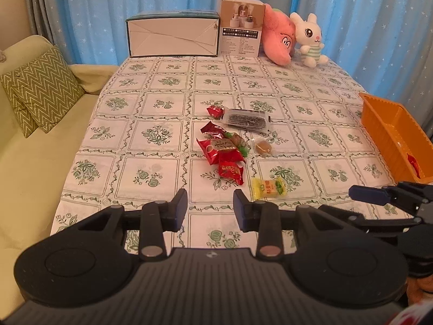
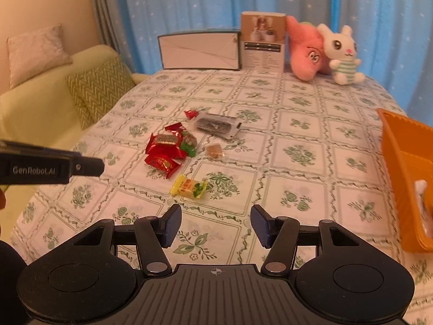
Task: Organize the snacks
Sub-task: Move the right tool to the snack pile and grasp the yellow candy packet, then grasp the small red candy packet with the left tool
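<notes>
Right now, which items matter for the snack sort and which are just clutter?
Job:
yellow snack
red packets
dark pack
brown candy
orange basket
left gripper, open
right gripper, open

Clutter:
white box
tall carton
pink plush
bunny
cushion

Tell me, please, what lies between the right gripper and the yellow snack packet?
Nothing: in the right wrist view, only bare patterned tablecloth lies between the open right gripper and the yellow snack packet.
</notes>
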Tool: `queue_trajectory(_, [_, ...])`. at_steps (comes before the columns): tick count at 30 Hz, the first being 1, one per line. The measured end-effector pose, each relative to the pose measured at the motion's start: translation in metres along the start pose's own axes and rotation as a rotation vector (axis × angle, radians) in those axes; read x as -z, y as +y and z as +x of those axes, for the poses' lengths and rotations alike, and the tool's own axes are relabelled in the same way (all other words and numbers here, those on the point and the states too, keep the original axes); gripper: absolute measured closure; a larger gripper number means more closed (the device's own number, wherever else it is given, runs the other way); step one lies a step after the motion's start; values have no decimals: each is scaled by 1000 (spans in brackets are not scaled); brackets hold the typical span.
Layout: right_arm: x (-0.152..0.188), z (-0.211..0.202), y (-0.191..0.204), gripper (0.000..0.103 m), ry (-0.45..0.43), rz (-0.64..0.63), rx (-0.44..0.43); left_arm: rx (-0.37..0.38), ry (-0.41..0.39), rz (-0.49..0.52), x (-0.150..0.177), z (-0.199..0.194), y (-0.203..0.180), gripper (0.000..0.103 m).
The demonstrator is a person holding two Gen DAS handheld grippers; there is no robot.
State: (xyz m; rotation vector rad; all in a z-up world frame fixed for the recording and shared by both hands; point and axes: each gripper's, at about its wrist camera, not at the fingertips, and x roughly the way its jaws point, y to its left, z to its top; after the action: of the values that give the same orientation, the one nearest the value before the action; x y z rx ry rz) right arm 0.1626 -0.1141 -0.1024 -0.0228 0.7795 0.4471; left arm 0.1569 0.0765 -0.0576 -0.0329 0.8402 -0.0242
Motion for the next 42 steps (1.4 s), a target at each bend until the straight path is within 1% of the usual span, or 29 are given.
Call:
queue_trajectory(6, [-5,36,8,46,22,-88,-18,21,20,13,-7,29,2,70])
queue_trajectory(12, [-8,69,15,46,31,-207,-15,16,51,14,-11,55,7,70])
queue_trajectory(17, [-10,91,21,46,23,-303,-16,51,51,-15,-17,65,11,70])
queue_trajectory(21, [-15,103,17,47,3,-317,-32,54,53,-23,-17,70,10,70])
queue_trajectory(23, [-19,106,16,58,5,-311,-49,55,55,-28,-16,71,10,70])
queue_trajectory(24, [-20,107,15,70,13,-305,-65,55,57,-33,-15,71,10,70])
queue_trajectory(25, [-21,107,15,80,21,-301,-70,55,58,-38,-14,72,10,70])
queue_trajectory(26, [-22,106,15,81,28,-299,-68,56,59,-43,-13,72,10,70])
queue_trajectory(28, [-20,103,14,82,37,-275,-68,62,61,-57,-11,73,8,70])
queue_trajectory(31, [-17,94,3,82,37,-195,-75,75,60,-79,-8,76,3,70])
queue_trajectory(35, [-13,80,-15,82,24,-98,-56,71,35,-114,-6,84,-1,70])
queue_trajectory(37, [-11,75,-21,82,20,-82,-44,67,25,-149,-6,91,0,70])
queue_trajectory(40, [-8,69,-30,82,16,-58,-27,97,19,-224,-7,101,5,70])
queue_trajectory(42, [-6,66,-35,82,14,-42,-16,103,21,-249,-7,106,6,70])
